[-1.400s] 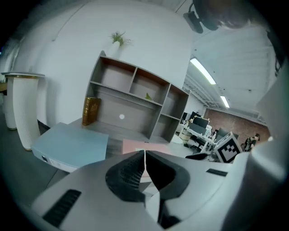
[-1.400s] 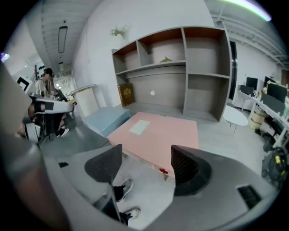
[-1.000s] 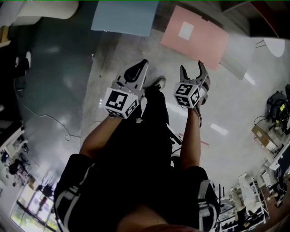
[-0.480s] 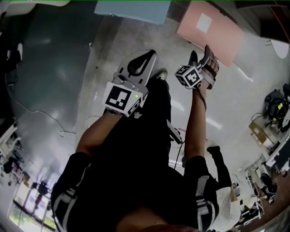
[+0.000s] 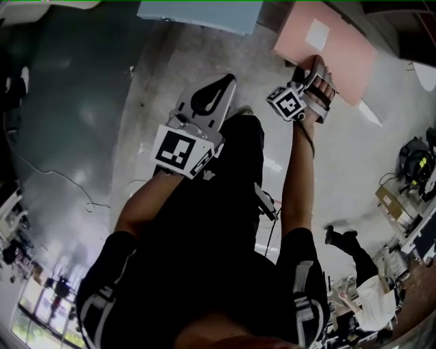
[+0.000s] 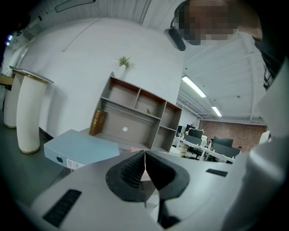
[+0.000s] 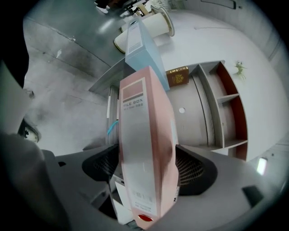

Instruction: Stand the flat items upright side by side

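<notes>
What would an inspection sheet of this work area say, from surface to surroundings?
Surface: mottled grey surface.
Job's things: pink file box and blue file box, both lying flat.
Clutter: white ribbed cylinder; shelf unit holding a gold book.
Grippers: left gripper shut, empty; right gripper open, jaws just been opening, astride the pink file box's end, not clamped.
Cables: thin white cable at the head view's left.
Surroundings: white wall; office desks in the distance.

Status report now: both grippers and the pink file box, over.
Left gripper shut, empty. Right gripper: jaws just opened wider, pink file box between them, lying flat. Blue file box apart, not blocking.
</notes>
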`<act>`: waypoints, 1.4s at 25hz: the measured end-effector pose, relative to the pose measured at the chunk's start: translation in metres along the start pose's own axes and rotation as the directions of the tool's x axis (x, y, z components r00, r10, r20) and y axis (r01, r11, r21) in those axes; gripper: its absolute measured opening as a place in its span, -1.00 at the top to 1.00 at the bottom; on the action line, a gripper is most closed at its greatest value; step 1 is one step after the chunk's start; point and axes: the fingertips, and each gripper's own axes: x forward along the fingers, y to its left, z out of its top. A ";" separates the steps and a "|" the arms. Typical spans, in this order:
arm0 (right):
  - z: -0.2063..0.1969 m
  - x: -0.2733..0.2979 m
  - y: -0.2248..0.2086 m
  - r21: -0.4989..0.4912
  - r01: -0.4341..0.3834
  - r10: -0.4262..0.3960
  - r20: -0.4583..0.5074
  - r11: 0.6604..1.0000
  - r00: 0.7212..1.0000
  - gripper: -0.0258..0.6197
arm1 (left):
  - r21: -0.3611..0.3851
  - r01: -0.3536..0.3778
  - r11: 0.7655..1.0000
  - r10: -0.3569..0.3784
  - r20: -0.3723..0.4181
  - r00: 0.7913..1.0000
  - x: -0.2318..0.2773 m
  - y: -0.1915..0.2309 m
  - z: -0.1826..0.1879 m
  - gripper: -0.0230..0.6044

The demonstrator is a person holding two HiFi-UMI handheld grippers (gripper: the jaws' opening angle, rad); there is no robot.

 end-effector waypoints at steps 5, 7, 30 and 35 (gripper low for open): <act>0.002 0.016 0.001 -0.067 0.050 -0.053 -0.029 0.997 0.998 -0.28 | 0.001 0.008 1.000 -0.008 -0.003 1.000 -0.002 -0.011 -0.007 0.85; 0.003 0.020 0.002 -0.061 0.073 -0.074 -0.022 0.996 0.997 -0.27 | -0.002 0.011 1.000 -0.011 -0.005 1.000 -0.003 -0.014 -0.006 0.85; 0.017 -0.074 -0.090 0.279 -0.148 0.069 0.276 0.949 0.959 -0.06 | 0.018 -0.004 1.000 0.005 -0.018 1.000 -0.026 -0.063 0.084 0.85; 0.001 -0.085 -0.127 0.460 -0.155 -0.009 0.335 0.874 0.942 -0.06 | 0.045 0.001 0.999 -0.001 -0.002 1.000 -0.015 -0.086 0.103 0.85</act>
